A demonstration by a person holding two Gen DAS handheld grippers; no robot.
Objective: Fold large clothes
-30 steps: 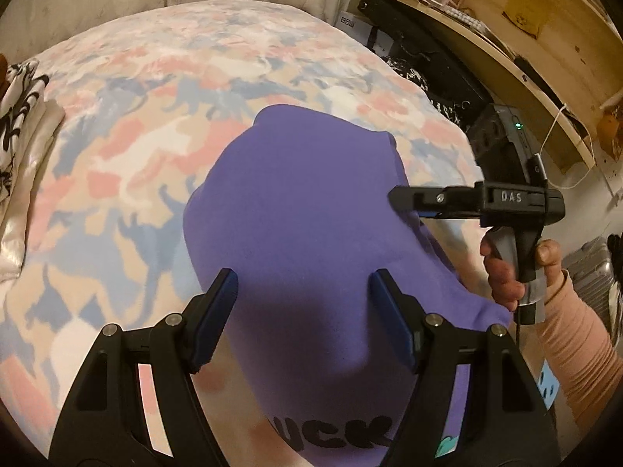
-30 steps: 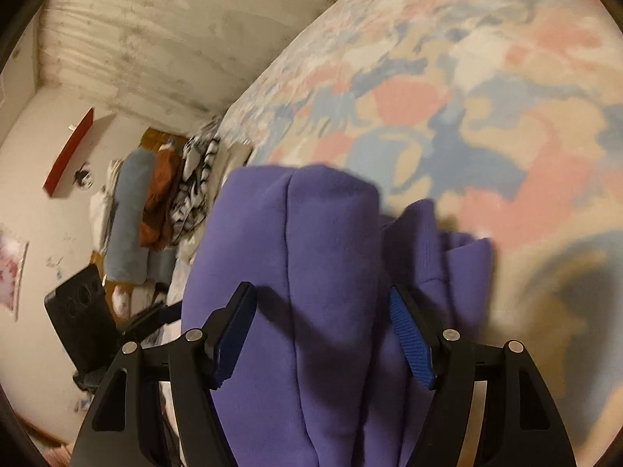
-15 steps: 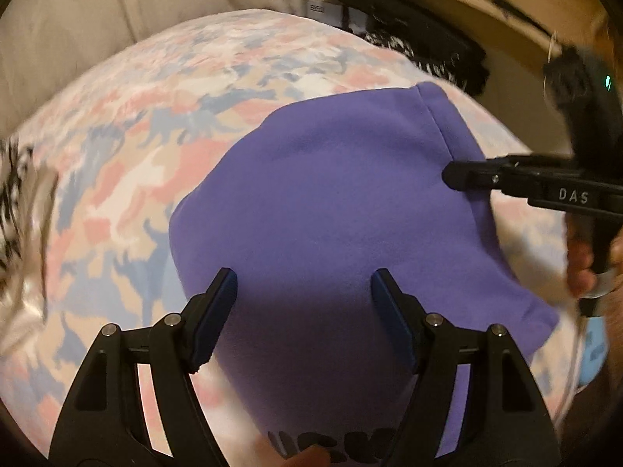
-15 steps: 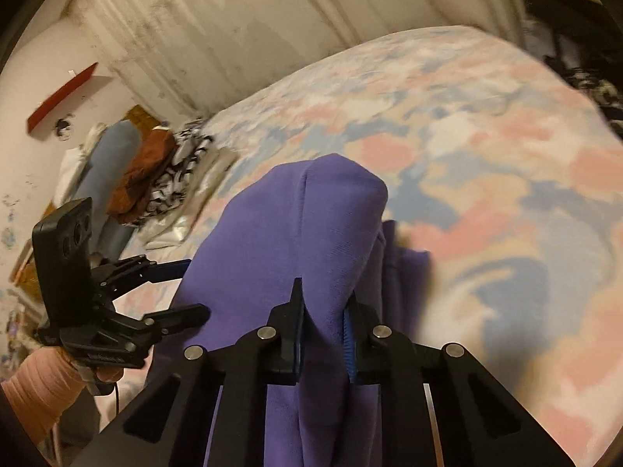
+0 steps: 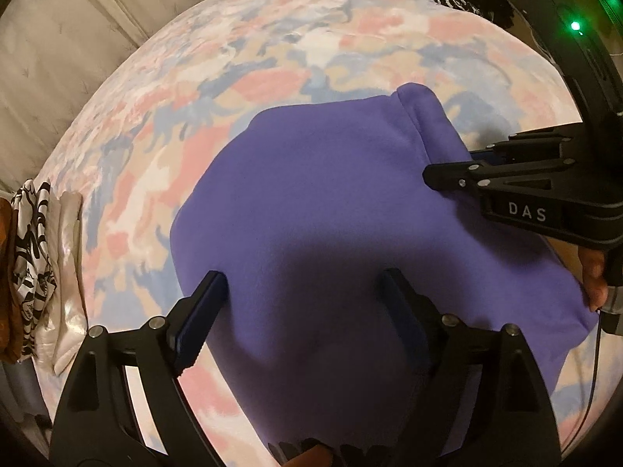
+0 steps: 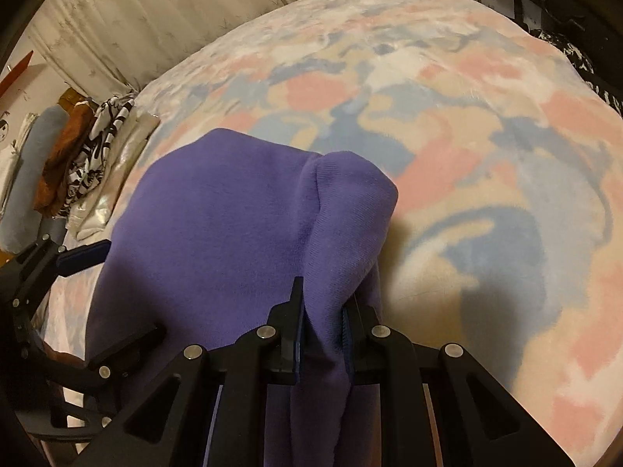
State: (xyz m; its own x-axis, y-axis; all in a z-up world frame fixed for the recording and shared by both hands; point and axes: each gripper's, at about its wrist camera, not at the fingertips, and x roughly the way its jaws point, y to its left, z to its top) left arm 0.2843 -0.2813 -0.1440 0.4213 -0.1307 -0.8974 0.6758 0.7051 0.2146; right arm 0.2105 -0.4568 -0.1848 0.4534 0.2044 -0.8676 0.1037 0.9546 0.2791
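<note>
Pinching a thick fold of the purple sweatshirt point(image 6: 233, 210), the right gripper point(image 6: 323, 334) has its jaws drawn close together with the fabric clamped between the pads; they have just been closing, and the ribbed band bulges out just ahead of its fingertips. The left gripper point(image 5: 300, 303) hangs above the near part of the same garment with its jaws wide apart and nothing pressed between them; they have just been opening, with cloth lying under and between them but not gripped. The sweatshirt sits in a loose heap on the patterned blanket point(image 5: 272, 58), directly in front of and below both tools, with the right one biting its edge off to the left tool's right. A small stack of other clothes point(image 5: 35, 257) rests well off to the left tool's left. The main risk, as I judge it, is that only one side is held: if the right hand lifts or pulls now, the free side will drag across the fuzzy blanket and the heap will twist rather than spread flat. The pinch also seems to take several layers at once, so a pull may carry hidden layers along and bury a sleeve inside. If the left jaws close where they are, they may catch the middle of the body instead of an edge, giving a crooked fold.
</note>
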